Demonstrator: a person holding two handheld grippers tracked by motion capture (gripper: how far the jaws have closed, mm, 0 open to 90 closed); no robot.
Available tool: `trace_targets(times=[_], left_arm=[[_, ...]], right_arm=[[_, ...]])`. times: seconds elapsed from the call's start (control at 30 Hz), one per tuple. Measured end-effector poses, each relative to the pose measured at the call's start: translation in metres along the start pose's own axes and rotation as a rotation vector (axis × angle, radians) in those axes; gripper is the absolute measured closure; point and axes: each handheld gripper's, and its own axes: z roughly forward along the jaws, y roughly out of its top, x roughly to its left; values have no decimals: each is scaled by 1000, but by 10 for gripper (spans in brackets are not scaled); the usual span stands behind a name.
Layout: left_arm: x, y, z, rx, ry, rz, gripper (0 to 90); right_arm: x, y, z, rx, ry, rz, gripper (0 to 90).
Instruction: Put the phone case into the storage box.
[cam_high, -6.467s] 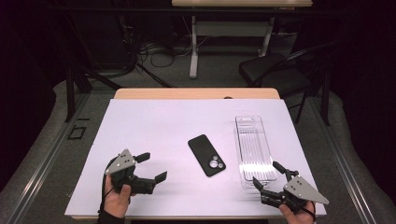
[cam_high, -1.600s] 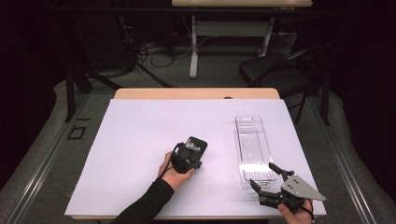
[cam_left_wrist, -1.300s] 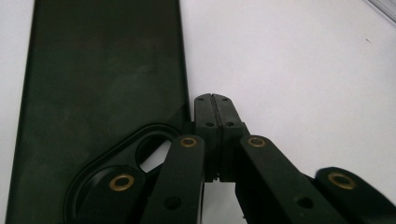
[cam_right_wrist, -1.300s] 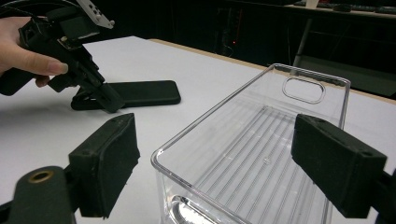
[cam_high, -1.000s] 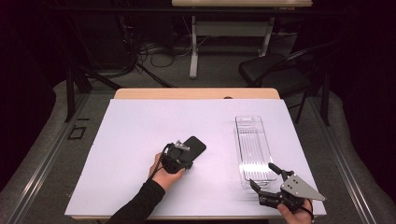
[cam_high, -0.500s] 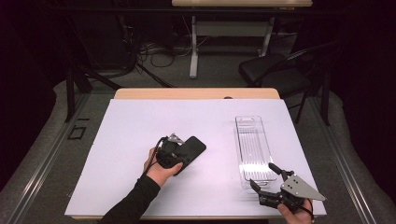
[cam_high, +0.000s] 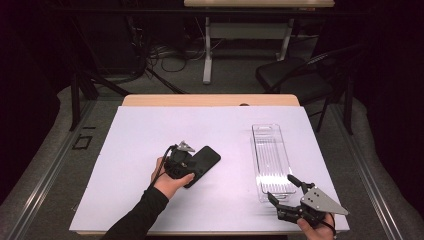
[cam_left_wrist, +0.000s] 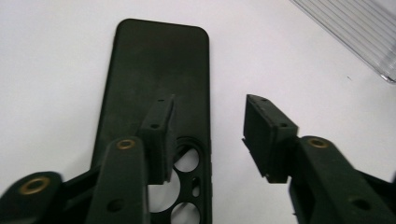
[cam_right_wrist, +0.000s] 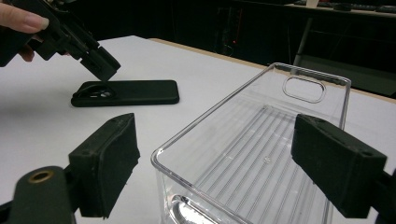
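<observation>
Now the left claw (cam_left_wrist: 208, 135), jaws just spreading and gripping nothing, hangs over the camera end of the phone case (cam_left_wrist: 159, 70) lying flat mid-surface (cam_high: 125, 135), its length running straight ahead.

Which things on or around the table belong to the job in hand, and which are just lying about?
Part of the job:
- black phone case, flat on the table
- clear plastic tray, nothing in it
- left gripper, raised over the case, open
- right gripper, open, at the tray's near end

Lying about:
- black chair
- floor cables
- far table
</observation>
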Motion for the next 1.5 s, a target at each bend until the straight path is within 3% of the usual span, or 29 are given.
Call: trace_targets(times=[0.1,0.2,0.37,0.5,0.73,0.9,1.07,1.37,1.5], left_arm=[[4,3,-4,-4,2,17,470],[7,7,-9,5,7,-11,460],[13,14,-16,48,0,2,438],[18,18,-18,73,-21,-26,322],[25,25,-17,108,16,-35,154],[30,26,-17,107,9,-57,118],[32,28,-16,101,-1,-81,25],[35,31,-13,112,-3,-79,4],[36,32,-9,142,11,-55,4]], right_arm=[[0,0,0,0,1,0,143],[0,0,0,-1,2,0,143],[0,0,1,1,1,0,143],[0,-1,1,2,1,2,143],[0,-1,1,5,2,0,143],[0,-1,2,6,4,0,143],[0,-1,2,7,5,7,143],[0,-2,2,4,6,9,143],[0,-2,2,7,7,10,143]])
